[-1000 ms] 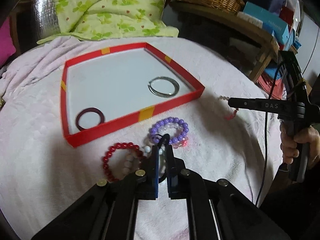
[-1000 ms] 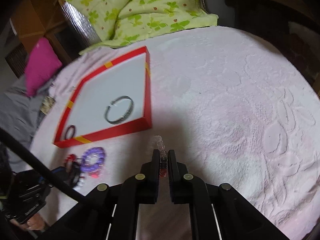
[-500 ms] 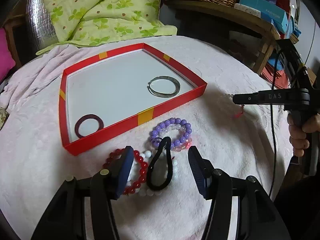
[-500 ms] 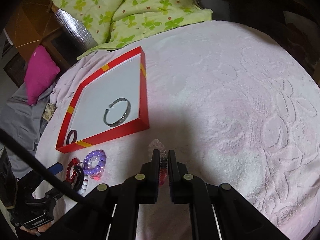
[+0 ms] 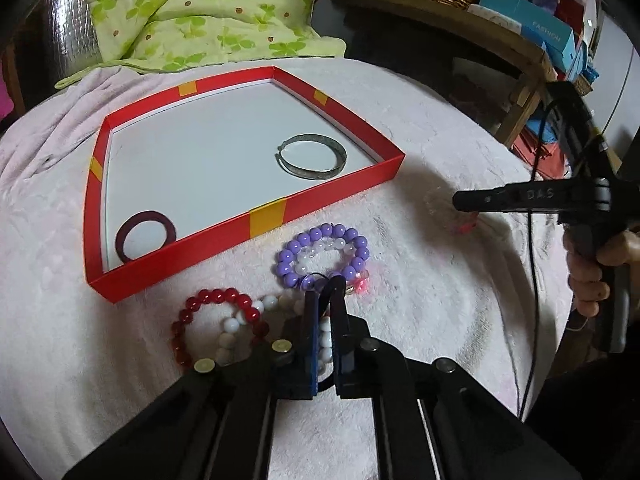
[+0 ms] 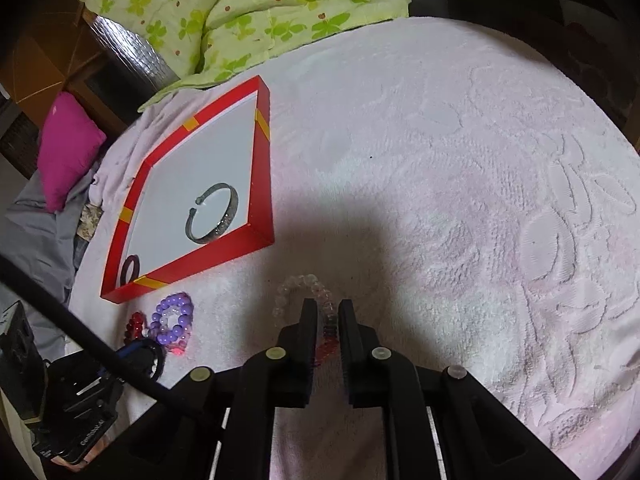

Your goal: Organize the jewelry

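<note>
A red tray [image 5: 320, 204] with a white floor and yellow tape marks was set on a pink blanket [image 5: 420, 264], toward the blanket's far left edge. Two items were recorded inside the tray: a silver bangle [image 5: 312, 157], open-ended, lying flat near the near right corner, and a dark maroon ring [image 5: 146, 237] lying flat in the near left corner.

Outside the tray, just beyond its near wall, a cluster of beaded pieces was laid on the blanket. A purple bead bracelet [image 5: 324, 254] was placed nearest the tray wall, with a clear bead bracelet [image 5: 320, 251] nested inside it. A red bead bracelet [image 5: 218, 326] was placed to its left, overlapped by a white bead bracelet [image 5: 256, 320].

The left gripper [image 5: 325, 292] was lowered over this cluster, its jaws clenched on a black elastic loop [image 5: 328, 286]. The loop was seen looped up between the fingertips.

The right gripper [image 6: 327, 312] was positioned well to the right of the cluster, off the tray's near right corner. A clear-to-red bead bracelet [image 6: 304, 286] was lying on the blanket there, with its red part between the fingers [image 6: 310, 316]. The jaws were opening, and a narrow gap was noted on either side of the beads.

A green floral quilt [image 5: 192, 12] was folded at the blanket's far edge. A person's hand [image 5: 592, 276] was seen on the right gripper's handle.
</note>
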### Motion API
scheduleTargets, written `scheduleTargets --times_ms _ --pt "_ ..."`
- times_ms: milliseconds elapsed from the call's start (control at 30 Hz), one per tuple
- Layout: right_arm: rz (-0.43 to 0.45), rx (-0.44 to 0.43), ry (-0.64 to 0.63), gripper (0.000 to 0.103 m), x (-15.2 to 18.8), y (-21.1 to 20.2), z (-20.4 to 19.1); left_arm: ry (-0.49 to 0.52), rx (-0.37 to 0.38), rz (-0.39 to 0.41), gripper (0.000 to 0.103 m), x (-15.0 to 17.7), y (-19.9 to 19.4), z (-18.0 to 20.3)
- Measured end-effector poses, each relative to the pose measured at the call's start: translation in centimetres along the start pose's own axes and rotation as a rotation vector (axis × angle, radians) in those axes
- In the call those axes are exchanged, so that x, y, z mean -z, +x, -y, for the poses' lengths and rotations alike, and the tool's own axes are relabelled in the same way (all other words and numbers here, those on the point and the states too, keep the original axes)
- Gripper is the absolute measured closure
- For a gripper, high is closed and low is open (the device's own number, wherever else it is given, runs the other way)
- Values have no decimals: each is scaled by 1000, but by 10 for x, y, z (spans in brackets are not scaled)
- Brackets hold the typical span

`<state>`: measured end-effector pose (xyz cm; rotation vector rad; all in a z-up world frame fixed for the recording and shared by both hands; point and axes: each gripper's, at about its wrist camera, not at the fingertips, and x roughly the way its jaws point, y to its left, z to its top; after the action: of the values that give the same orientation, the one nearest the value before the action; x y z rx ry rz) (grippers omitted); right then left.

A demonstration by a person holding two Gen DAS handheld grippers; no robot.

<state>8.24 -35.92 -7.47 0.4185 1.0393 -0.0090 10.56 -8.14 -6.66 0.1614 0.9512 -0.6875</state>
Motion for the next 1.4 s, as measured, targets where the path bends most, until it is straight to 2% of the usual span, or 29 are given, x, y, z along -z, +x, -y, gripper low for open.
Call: scheduleTargets --times_ms 167,300,433,500,567,633,733,833,867,933,967,1200,1400 --pt "29 -11 -36 91 1 -2 -9 -11 15 35 99 3 -19 -7" --pt "50 -13 -64 91 3 -6 -19 -7 -7 62 99 4 -29 -13" --pt "43 -7 -59 91 3 -3 -23 51 18 48 98 7 -28 -3" --pt "37 0 -61 91 2 -1 -24 95 23 32 91 8 -25 5" --pt "30 1 -62 91 3 1 -22 113 -10 16 61 9 -18 11" --pt "24 6 -63 91 4 3 -23 106 -42 20 56 7 -12 12" --pt "23 10 -67 91 5 3 -23 87 -25 25 56 3 -8 10" --pt "23 8 -72 91 5 3 -23 75 -16 10 59 0 0 11" --pt "22 8 -72 91 6 3 -24 72 -16 5 72 -1 3 11" --pt "23 8 -71 91 6 3 -24 69 -9 -5 90 -3 8 12" --pt "25 7 -70 91 6 2 -22 67 -7 -5 93 -3 9 12" --pt "40 -26 -63 91 4 -5 -20 33 41 21 98 -5 -3 6" --pt "73 -111 -55 91 4 -17 -23 -31 86 101 99 -10 -31 -9"
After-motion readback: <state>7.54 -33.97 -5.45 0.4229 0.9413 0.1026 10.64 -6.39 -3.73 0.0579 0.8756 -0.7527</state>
